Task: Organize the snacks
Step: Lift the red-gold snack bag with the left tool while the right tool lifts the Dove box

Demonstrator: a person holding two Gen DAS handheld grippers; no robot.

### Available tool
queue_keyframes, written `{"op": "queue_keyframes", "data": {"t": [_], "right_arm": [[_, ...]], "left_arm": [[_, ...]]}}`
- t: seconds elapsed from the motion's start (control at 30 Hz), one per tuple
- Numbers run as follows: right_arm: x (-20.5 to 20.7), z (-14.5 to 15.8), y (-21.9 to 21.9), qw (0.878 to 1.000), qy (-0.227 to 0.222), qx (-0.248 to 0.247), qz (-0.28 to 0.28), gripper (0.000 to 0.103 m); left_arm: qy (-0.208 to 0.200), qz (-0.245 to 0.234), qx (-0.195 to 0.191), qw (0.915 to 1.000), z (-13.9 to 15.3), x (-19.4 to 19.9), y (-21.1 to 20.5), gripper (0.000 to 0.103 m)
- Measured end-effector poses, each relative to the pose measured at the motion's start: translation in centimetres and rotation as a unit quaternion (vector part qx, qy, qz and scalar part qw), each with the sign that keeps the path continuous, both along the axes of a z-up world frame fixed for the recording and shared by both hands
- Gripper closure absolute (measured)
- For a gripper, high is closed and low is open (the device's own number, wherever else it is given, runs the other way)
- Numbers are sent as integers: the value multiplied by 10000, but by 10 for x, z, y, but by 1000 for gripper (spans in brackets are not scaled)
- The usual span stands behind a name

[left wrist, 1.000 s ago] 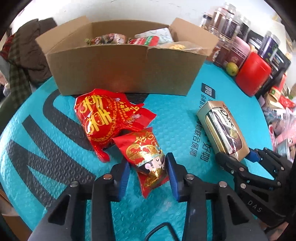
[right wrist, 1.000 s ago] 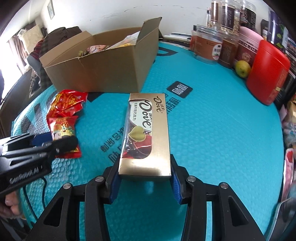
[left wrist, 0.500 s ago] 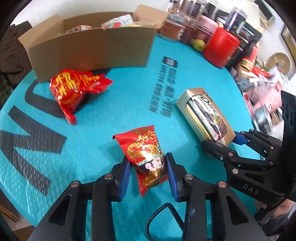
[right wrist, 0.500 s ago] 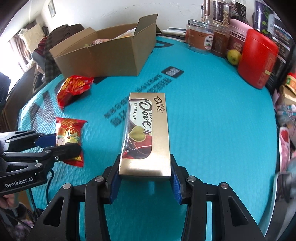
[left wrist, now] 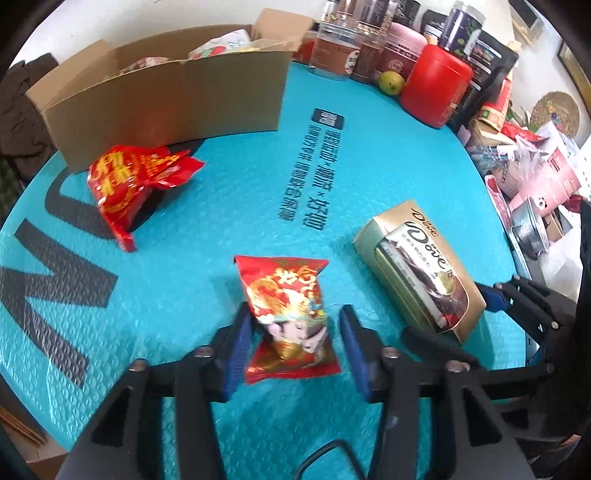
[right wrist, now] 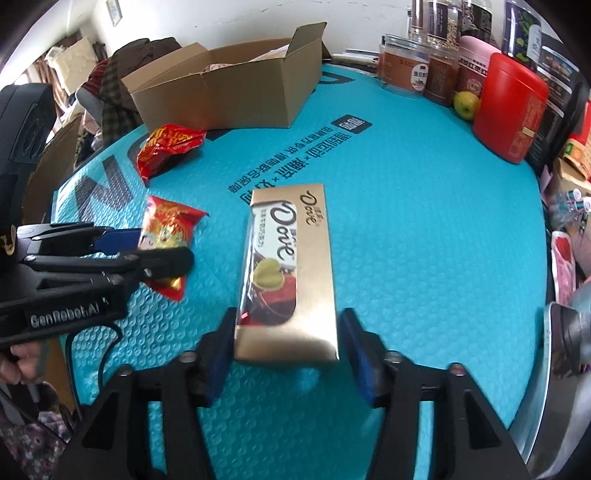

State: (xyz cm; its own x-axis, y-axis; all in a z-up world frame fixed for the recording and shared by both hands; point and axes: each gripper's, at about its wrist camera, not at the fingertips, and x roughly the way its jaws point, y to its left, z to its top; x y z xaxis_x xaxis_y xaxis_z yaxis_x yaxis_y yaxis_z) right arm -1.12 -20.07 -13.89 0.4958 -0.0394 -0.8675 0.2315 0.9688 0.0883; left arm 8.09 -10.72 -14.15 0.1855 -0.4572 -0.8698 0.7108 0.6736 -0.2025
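Red foil packet (left wrist: 291,314) sits loose between the left gripper's (left wrist: 291,345) parted jaws mid-table, the right gripper (right wrist: 286,347) likewise slack around the gold chocolate box (right wrist: 291,273); either could slide off unclamped.

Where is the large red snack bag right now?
The large red snack bag lies on the teal mat, far left in both views, just in front of the cardboard box.

I see a plain white wall (right wrist: 229,26) behind the round teal bubble-textured tabletop (right wrist: 424,229), daylight at left.
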Motion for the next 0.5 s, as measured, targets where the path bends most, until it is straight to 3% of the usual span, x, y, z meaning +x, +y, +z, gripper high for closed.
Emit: {"op": "queue_keyframes", "data": {"t": [0.1, 0.3, 0.37, 0.4, 0.43, 0.5], "right_arm": [[5, -2, 0, 9999, -9, -100, -1, 34], [11, -4, -3, 9997, -24, -253, 57, 30], [14, -5, -4, 9996, -25, -290, 72, 30], [14, -5, -4, 9995, -26, -315, 72, 30], [16, -5, -5, 9994, -27, -332, 65, 30], [16, -6, -6, 9994, -42, -333, 52, 30]], "left_arm": [[-32, -96, 3, 9999, -1, -3, -6, 37], [-202, -18, -42, 9998, -1, -1, -4, 37], [-337, 69, 35, 9994, -1, 0, -4, 46], [-490, 120, 127, 9986, -1, -1, -3, 61], [-660, 148, 248, 9974, -1, -1, -3, 70], [-625, 163, 199, 9977, -1, 2, 0, 71]]}}
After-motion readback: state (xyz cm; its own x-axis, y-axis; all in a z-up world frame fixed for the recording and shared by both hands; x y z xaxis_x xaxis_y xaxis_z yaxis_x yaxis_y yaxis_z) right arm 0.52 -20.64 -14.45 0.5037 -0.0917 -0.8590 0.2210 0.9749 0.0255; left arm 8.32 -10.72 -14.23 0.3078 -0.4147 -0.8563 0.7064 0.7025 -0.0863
